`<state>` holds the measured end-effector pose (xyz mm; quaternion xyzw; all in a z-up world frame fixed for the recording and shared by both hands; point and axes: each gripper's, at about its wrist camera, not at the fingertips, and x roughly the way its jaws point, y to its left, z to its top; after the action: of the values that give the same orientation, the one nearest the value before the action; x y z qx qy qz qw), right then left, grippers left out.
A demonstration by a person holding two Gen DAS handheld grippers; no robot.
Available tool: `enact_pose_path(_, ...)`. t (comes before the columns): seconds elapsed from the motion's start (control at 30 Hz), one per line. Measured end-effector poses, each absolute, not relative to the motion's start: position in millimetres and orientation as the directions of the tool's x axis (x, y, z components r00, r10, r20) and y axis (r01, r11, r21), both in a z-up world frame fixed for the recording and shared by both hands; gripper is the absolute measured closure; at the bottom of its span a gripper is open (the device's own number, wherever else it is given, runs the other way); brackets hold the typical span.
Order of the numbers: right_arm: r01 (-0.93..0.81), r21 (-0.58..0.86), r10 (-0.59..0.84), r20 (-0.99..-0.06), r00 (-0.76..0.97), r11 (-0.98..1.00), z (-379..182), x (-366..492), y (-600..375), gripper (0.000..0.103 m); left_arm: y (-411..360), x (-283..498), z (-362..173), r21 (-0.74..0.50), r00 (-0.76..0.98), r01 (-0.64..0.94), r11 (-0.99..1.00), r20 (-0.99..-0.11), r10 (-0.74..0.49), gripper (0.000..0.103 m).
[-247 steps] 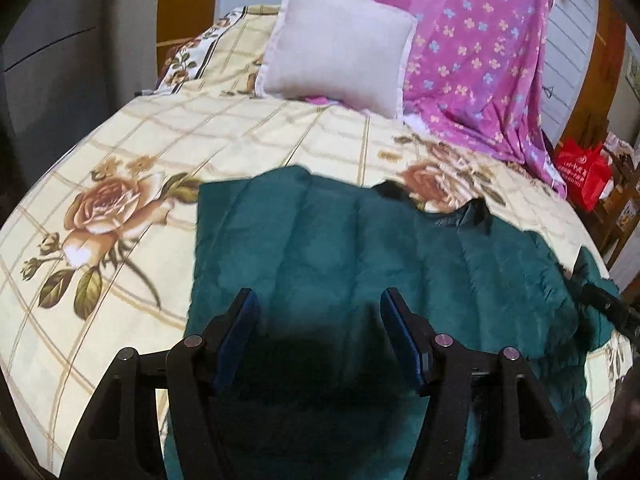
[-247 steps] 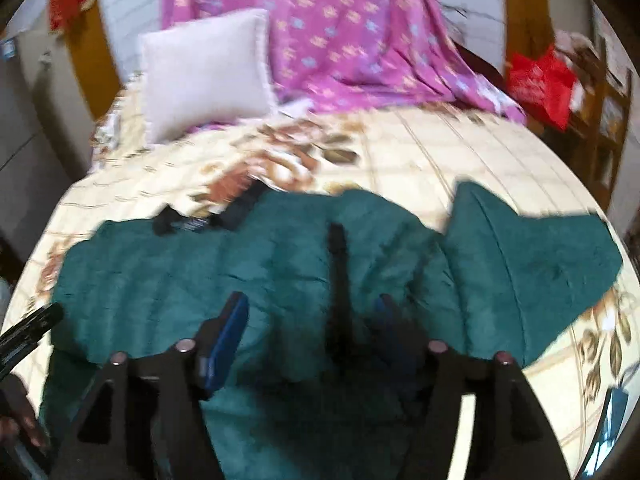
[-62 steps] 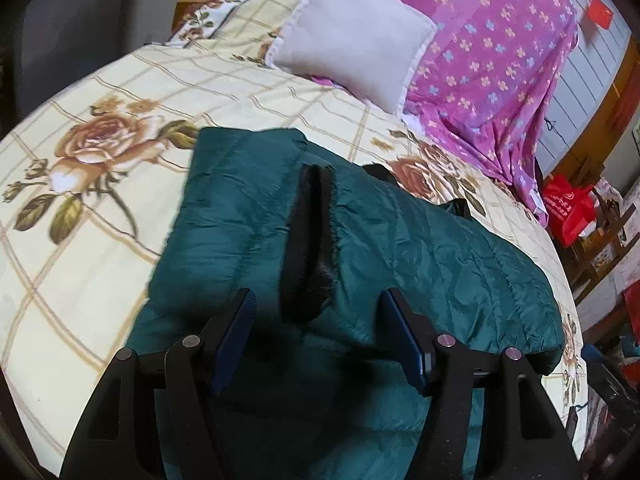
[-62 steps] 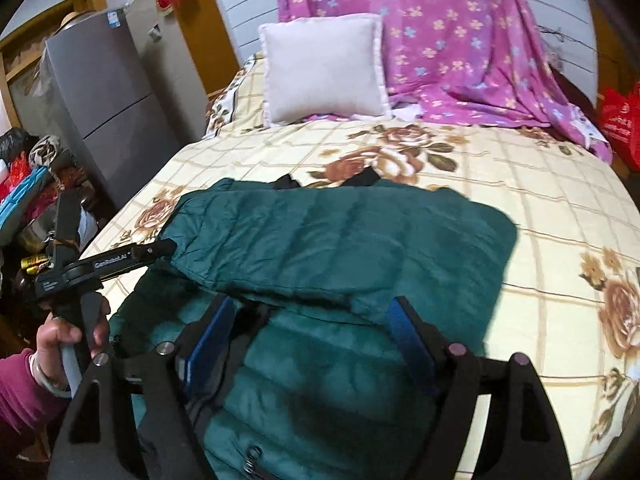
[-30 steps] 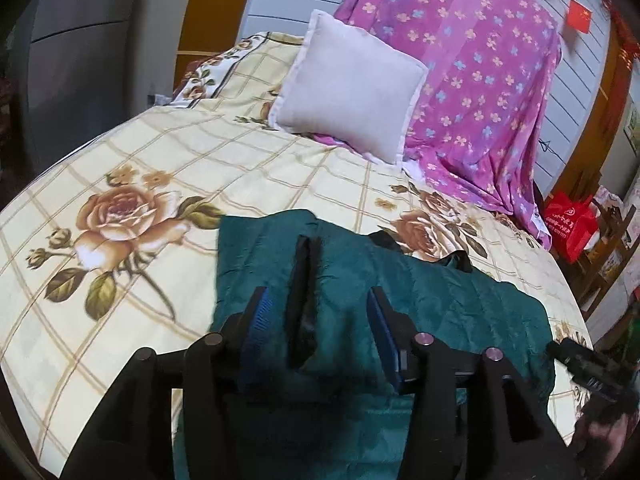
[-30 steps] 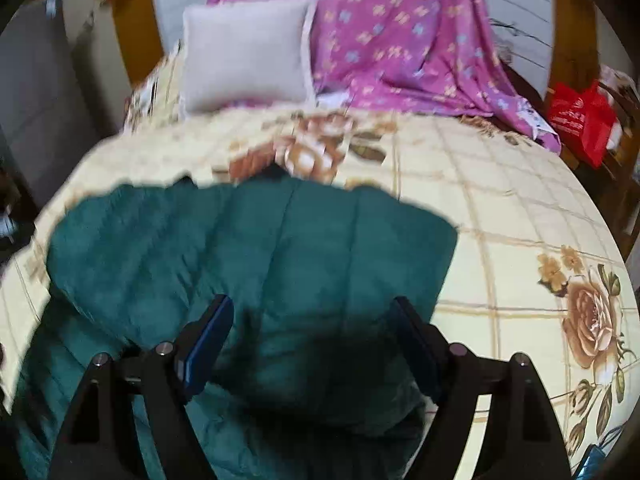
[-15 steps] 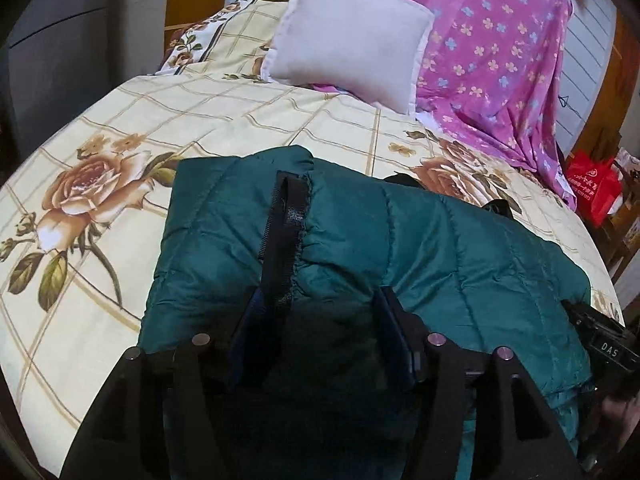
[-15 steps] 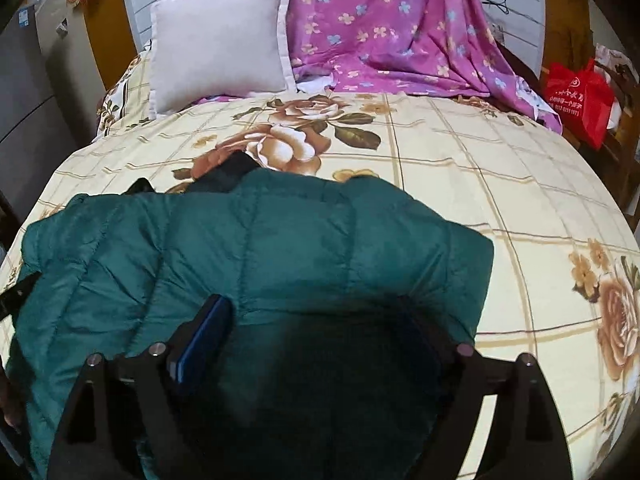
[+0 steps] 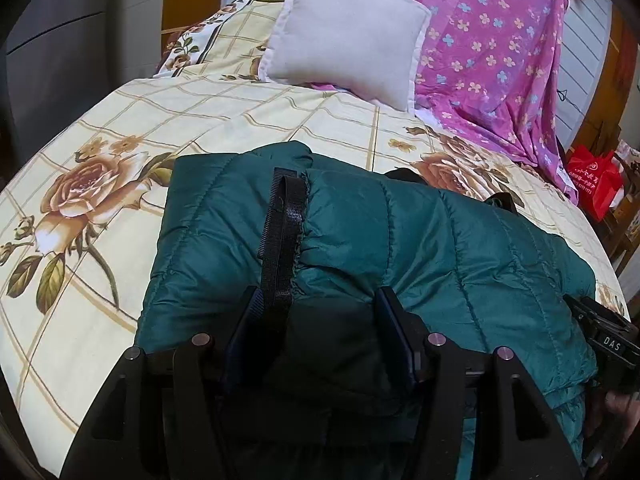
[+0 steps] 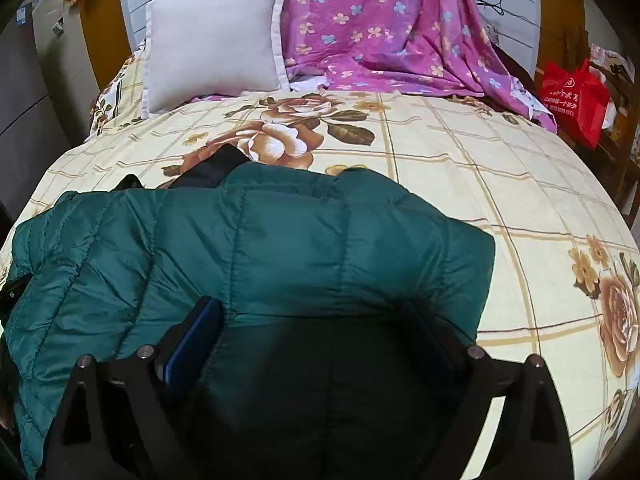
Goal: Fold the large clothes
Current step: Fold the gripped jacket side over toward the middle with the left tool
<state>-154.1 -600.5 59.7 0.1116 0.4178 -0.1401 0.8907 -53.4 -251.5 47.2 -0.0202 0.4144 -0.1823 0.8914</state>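
A dark green quilted jacket (image 9: 420, 240) lies folded across the floral bedspread (image 9: 120, 128); it also shows in the right wrist view (image 10: 300, 240). Its black zipper band (image 9: 282, 232) runs up the left part. My left gripper (image 9: 322, 300) has its blue-padded jaws partly closed around a bunched fold of the jacket's near edge. My right gripper (image 10: 316, 312) stands with jaws wide and the jacket's near right edge bulging between them; its right finger is buried in fabric. The right gripper's body (image 9: 608, 340) shows at the right edge of the left wrist view.
A white pillow (image 9: 348, 36) and a purple flowered sheet (image 9: 492, 40) sit at the head of the bed. A red bag (image 10: 572, 100) stands at the bed's right side. A grey cabinet (image 9: 52, 40) is on the left.
Both grippers have pushed lower and closer into the jacket's near edge. The left jaws have narrowed on the fold over the last second; the jacket has barely shifted.
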Motion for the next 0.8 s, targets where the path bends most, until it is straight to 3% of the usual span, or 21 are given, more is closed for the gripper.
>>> enact_pose_path(0.33, 0.362, 0.076, -0.166, -0.788, 0.593, 0.929, 65.9, -155.4, -599.4, 0.008, -251.5, -52.6, 46.2, -0.194, 0.585, 0.306, 0.932, -0.734, -0.345, 0.063)
enact_pose_path(0.5, 0.294, 0.162, -0.088, -0.726, 0.682, 0.942, 105.7, -173.2, -569.4, 0.009, -252.5, -52.7, 44.7, -0.192, 0.586, 0.305, 0.933, -0.734, -0.342, 0.063)
enact_pose_path(0.63, 0.159, 0.080, -0.042, -0.762, 0.646, 0.984, 104.3, -156.6, -518.8, 0.009, -251.1, -52.0, 44.5, -0.195, 0.586, 0.303, 0.933, -0.733, -0.344, 0.062)
enact_pose_path(0.8, 0.167, 0.027, -0.085, -0.776, 0.625, 0.986, 70.3, -145.2, -501.6, 0.010, -251.1, -52.1, 43.8, -0.197, 0.585, 0.305, 0.932, -0.733, -0.347, 0.062)
